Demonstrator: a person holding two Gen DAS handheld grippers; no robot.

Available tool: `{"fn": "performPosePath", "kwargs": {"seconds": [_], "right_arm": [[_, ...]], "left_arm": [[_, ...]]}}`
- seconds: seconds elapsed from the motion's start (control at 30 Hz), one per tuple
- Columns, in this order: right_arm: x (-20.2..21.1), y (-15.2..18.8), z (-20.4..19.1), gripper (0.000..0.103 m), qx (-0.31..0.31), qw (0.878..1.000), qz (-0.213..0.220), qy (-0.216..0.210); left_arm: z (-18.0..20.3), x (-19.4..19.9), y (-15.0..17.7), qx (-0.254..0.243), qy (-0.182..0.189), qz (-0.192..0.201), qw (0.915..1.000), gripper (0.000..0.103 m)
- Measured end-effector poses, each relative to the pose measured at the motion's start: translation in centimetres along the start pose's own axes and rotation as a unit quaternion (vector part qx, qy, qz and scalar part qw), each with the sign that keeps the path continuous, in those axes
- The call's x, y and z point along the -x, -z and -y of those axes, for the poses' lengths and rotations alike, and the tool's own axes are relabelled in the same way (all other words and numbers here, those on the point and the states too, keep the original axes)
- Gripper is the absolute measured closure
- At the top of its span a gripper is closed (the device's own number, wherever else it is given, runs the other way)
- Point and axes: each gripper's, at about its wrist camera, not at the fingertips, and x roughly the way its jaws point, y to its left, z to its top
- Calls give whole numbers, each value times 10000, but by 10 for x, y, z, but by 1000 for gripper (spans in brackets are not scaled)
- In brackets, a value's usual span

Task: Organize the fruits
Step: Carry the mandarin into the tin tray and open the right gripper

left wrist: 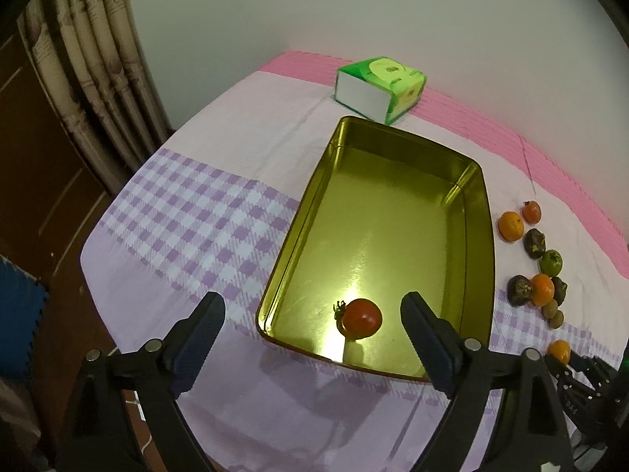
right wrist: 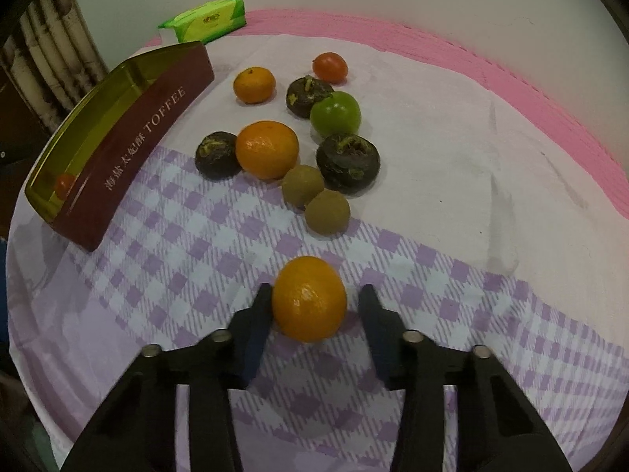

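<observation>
A gold tin [left wrist: 477,236], maroon outside with "TOFFEE" on its wall [right wrist: 157,118], lies on the checked cloth. One red tomato [left wrist: 361,318] rests at its near end. My left gripper [left wrist: 312,301] hangs open over that end, fingers apart from the tomato. An orange [right wrist: 309,299] sits on the cloth between the fingers of my right gripper [right wrist: 315,290]. The left pad touches it and a narrow gap shows on the right side. Beyond lie two more oranges [right wrist: 267,149], a red tomato [right wrist: 330,67], a green fruit [right wrist: 335,115], three dark fruits [right wrist: 348,163] and two brown ones [right wrist: 327,212].
A green tissue pack [left wrist: 381,88] stands behind the tin near the wall. A curtain [left wrist: 98,59] hangs at the left, past the table's edge. The fruit cluster [left wrist: 542,267] lies right of the tin. A pink strip of cloth [right wrist: 511,78] borders the far side.
</observation>
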Motion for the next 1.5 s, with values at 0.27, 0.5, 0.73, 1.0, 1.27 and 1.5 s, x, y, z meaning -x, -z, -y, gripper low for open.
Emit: {"fn": "performPosePath", "kwargs": {"seconds": [0.27,0.5,0.73,1.0,1.27,1.5], "right_arm": [[1,-22,-11,68,138,9999,56,49],[33,-74,-46,68,517,9965,568,-319],[37,-111,-122,68,1128,9878,712,-805],[11,-119,-187,68,1683,9796,448,-1001],[-12,-116,-203,68,1791,9789,207,-966],[-27,-114,-203,68,1804,9795,44,-899]], "left_arm": [[-19,-3,-3,477,-72,-44,9988,13],[-47,-1,-8,1105,-360,96,9932,13],[-72,-4,-9,1635,-512,80,9852,13],[-83,-7,-7,1933,-469,35,9800,13],[-83,-8,-8,1963,-433,0,9796,13],[-87,-10,-7,2058,-408,-44,9777,13]]}}
